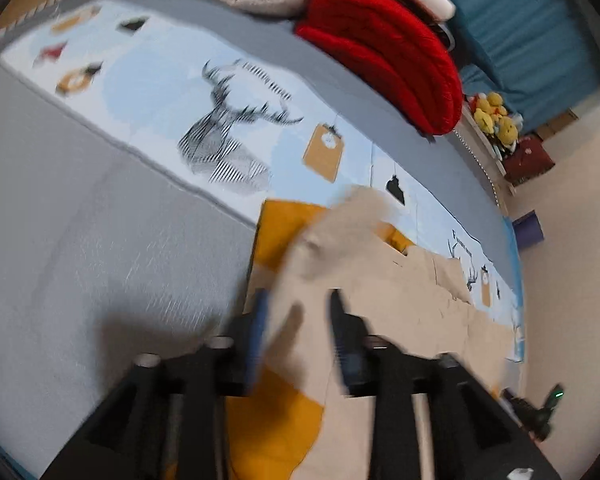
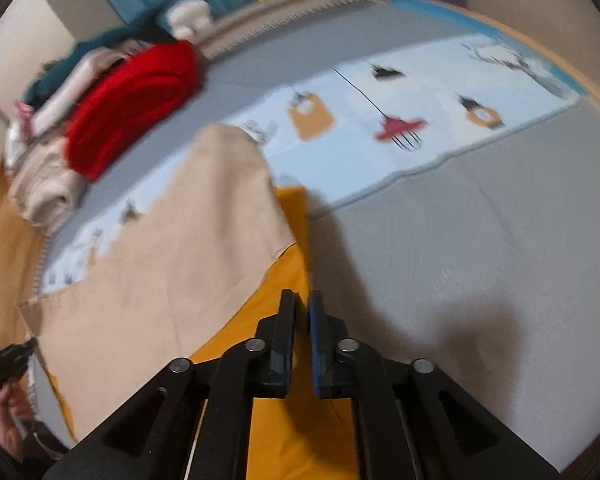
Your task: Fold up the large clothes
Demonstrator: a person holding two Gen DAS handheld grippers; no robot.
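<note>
Right wrist view: both hand-held grippers, right (image 2: 302, 304) and left (image 1: 298, 304), pinch the beige-and-yellow garment (image 2: 172, 280) narrowly on the bed (image 2: 460, 260); next, probably fold it over.

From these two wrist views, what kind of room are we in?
Most likely a bedroom at home: a bed with a printed deer cover, folded laundry such as a red knit stacked on it, teal curtains and yellow plush toys behind.

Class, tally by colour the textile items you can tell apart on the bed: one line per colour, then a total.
Red folded blanket: 1
Beige and yellow garment: 1
Cream folded textile: 1
White bundle: 1
Total: 4; the rest of the pile is too blurred to separate.
</note>
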